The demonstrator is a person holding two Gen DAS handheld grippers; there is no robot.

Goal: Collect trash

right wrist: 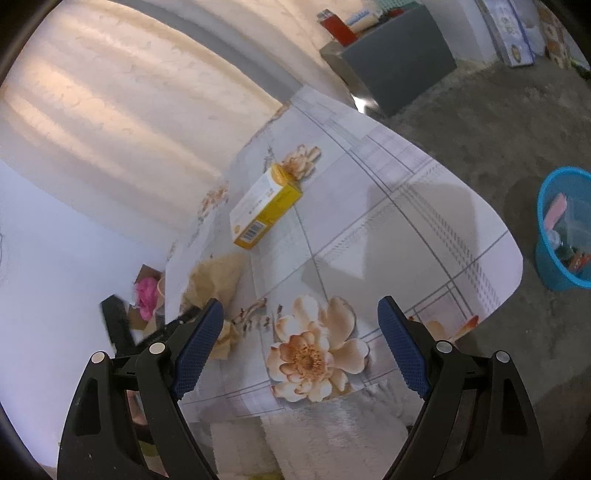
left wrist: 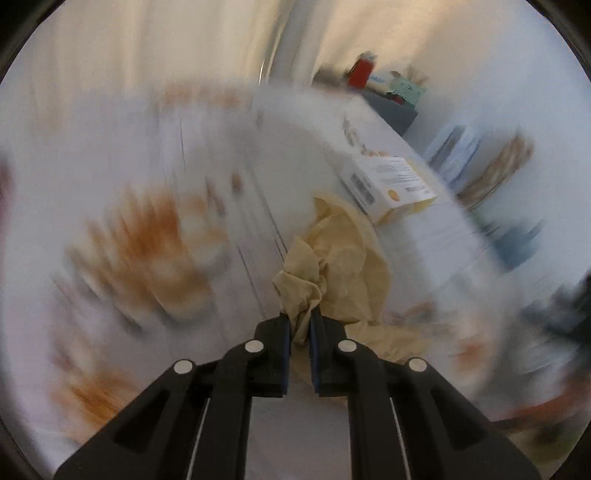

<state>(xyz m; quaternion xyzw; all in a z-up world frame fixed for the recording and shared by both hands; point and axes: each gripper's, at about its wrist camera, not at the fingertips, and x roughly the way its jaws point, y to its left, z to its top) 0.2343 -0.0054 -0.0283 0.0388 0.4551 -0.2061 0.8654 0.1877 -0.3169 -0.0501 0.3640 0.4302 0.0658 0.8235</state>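
two grippers in view, one per wrist camera. left gripper (left wrist: 300, 325): jaws nearly closed, clamped on a crumpled tan paper (left wrist: 332, 266); a twisted fold of it runs down between the blue pads. the rest of the paper spreads forward and to the right of the fingers. left view heavily motion-blurred, so i cannot tell whether the paper touches the table (left wrist: 221, 155) or is clear of it.

box (left wrist: 391, 181), white and yellow with a barcode on one side, lies on the table just beyond the paper, apart from the gripper. orange flower print on the cloth smeared by blur. a grey cabinet (left wrist: 395, 110) behind the table's far end, red item (left wrist: 364, 72) on top; other things there too blurred to name.

right gripper (right wrist: 300, 345): jaws spread wide, nothing between them, hanging over the near end of the table (right wrist: 424, 206), above a printed flower (right wrist: 314, 354). sharp view here. cloth is pale with grey check lines and peach flowers. box (right wrist: 264, 206) lies on its side mid-table. tan paper (right wrist: 216, 277) sits at the table's left edge, near the box, just past the right gripper's left finger; a black arm of the left gripper (right wrist: 118, 325) shows beside it.

blue basket (right wrist: 554, 236) stands on the floor, well apart from the table at the right, with mixed scraps inside. pink item (right wrist: 147, 295) on the floor past the table's left edge. grey cabinet (right wrist: 399, 62) at upper right, red item (right wrist: 338, 26) on it.
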